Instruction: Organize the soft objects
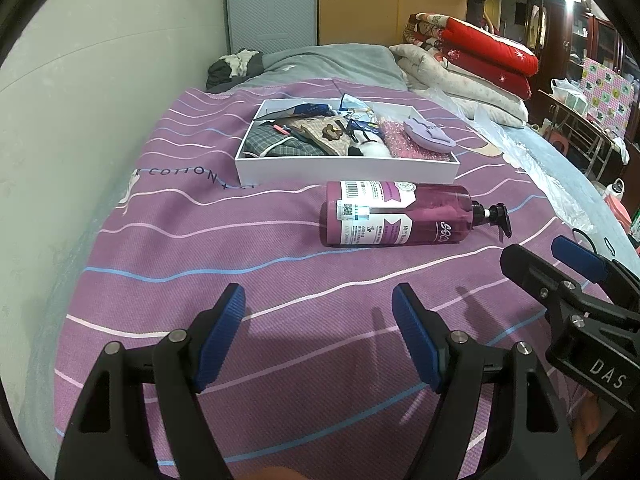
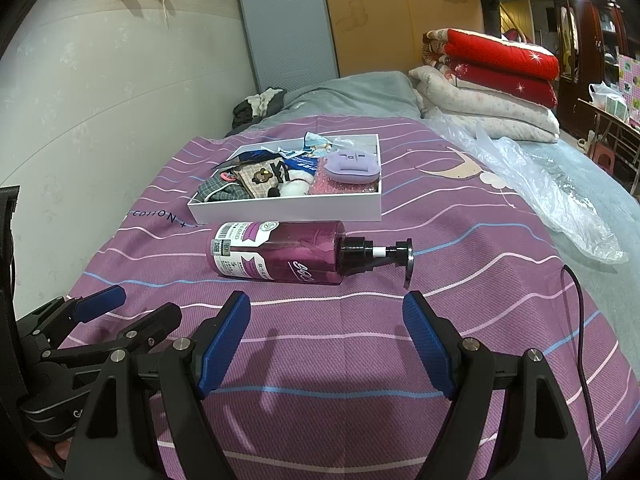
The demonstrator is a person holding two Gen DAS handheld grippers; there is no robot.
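- Near the middle of the bed [image 1: 168,264], a white box [image 1: 344,166] sits on the purple striped cover, already packed with soft things: a plaid cloth [image 1: 276,145], a small bear-patch pouch [image 2: 256,184], a lilac pouch [image 2: 352,166] and a pink sparkly piece [image 2: 344,186].
- Just in front of the box's near wall, a purple pump bottle [image 1: 396,216] lies on its side, pump toward the right edge of the bed.
- Both tools hover low over the near end of the cover: the left tongs [image 1: 318,308] are spread wide and hold nothing; the right tongs [image 2: 326,316] are likewise spread and empty.
- My reading is that the soft items are largely gathered, and the bottle is the odd hard thing out.
- If it is to be moved, grip the barrel across its width, not the pump neck, which would likely swivel.
- Approach level with the cover so the lower pad slides under without dragging fabric.
- Keep clear of the thin cable [image 2: 580,320] and the plastic bag [image 2: 540,184] on the right side of the bed.
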